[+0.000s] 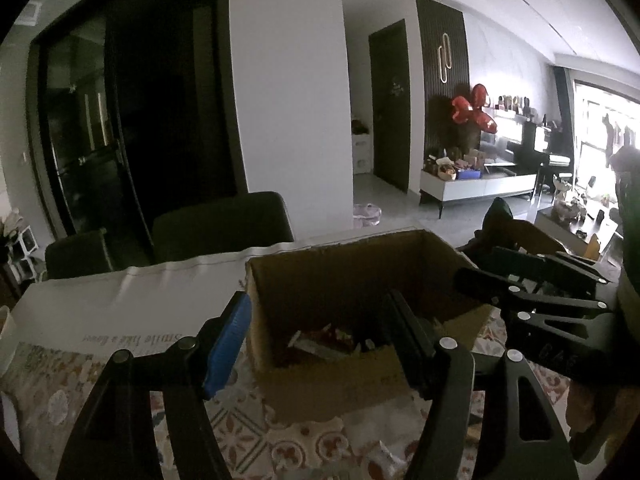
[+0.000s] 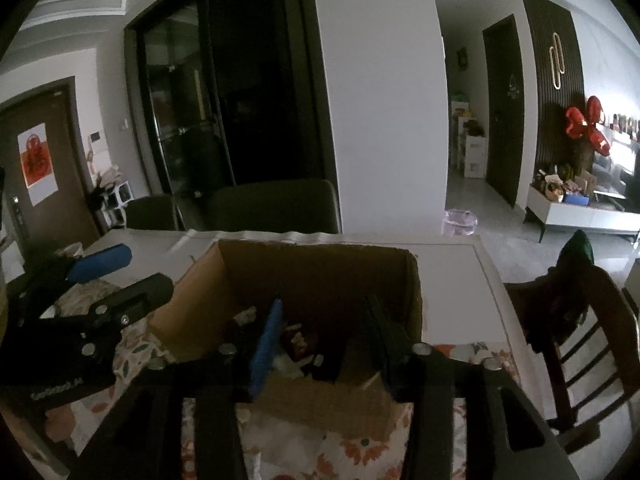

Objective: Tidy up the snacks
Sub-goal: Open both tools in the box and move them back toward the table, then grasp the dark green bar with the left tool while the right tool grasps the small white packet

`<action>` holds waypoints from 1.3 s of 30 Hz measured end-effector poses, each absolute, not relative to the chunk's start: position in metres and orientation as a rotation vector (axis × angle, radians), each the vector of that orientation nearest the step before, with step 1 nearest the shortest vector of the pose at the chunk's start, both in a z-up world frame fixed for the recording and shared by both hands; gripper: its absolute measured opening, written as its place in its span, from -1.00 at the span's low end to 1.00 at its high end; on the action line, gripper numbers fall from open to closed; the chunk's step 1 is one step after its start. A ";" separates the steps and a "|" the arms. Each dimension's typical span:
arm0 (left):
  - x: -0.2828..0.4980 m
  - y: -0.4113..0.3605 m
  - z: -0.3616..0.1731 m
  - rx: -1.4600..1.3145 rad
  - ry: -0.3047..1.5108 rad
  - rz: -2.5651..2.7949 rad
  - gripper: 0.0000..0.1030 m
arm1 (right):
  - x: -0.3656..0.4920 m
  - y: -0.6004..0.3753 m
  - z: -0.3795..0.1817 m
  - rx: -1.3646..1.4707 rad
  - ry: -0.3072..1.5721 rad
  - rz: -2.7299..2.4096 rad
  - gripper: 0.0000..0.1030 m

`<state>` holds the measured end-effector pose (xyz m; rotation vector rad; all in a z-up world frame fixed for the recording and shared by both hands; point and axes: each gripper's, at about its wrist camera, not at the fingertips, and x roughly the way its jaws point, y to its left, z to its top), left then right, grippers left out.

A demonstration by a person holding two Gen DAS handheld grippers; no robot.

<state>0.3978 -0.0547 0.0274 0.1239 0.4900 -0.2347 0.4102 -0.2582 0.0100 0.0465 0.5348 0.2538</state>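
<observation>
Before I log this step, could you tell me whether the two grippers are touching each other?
Apart. The right wrist view shows the left gripper off to the side with tablecloth and the cardboard box wall between it and the right gripper.

Patterned tablecloth (image 2: 360,452) covers the near part of the table (image 2: 452,280). Behind the table stand two dark chairs (image 2: 276,204), backed by a white pillar (image 2: 384,100). Left of the pillar: dark glass doors (image 2: 188,112) and a brown door bearing a red poster (image 2: 38,160). Right of the pillar: red balloons (image 2: 588,128) above a white cabinet (image 2: 580,216). A wooden chair (image 2: 580,336) stands right of the table.
</observation>
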 end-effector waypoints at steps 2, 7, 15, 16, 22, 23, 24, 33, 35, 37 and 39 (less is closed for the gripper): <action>0.385 -0.054 0.029 0.124 0.484 -0.234 0.32 | 0.396 -0.256 0.012 0.030 0.521 0.252 -0.06; 0.352 -0.055 0.029 0.131 0.481 -0.234 0.45 | 0.360 -0.255 0.017 0.021 0.497 0.248 -0.06; 0.312 -0.057 0.018 0.136 0.503 -0.241 0.46 | 0.319 -0.259 0.012 0.025 0.488 0.225 -0.06; 0.308 -0.058 0.016 0.138 0.507 -0.240 0.46 | 0.315 -0.259 0.011 0.025 0.492 0.226 -0.06; 0.291 -0.059 0.002 0.139 0.548 -0.254 0.46 | 0.294 -0.258 0.001 0.016 0.513 0.225 -0.06; 0.289 -0.060 -0.001 0.140 0.558 -0.260 0.46 | 0.290 -0.258 -0.001 0.014 0.518 0.226 -0.06; 0.286 -0.062 -0.003 0.140 0.568 -0.266 0.46 | 0.287 -0.258 -0.003 0.011 0.521 0.226 -0.06; 0.264 -0.066 -0.043 0.164 0.667 -0.312 0.46 | 0.268 -0.256 -0.034 0.005 0.627 0.245 -0.06; 0.262 -0.067 -0.051 0.167 0.684 -0.319 0.46 | 0.265 -0.256 -0.043 0.003 0.661 0.247 -0.07; 0.259 -0.068 -0.060 0.170 0.701 -0.329 0.46 | 0.262 -0.254 -0.052 -0.004 0.689 0.249 -0.06; 0.259 -0.069 -0.068 0.164 0.724 -0.339 0.46 | 0.260 -0.255 -0.060 -0.002 0.714 0.255 -0.07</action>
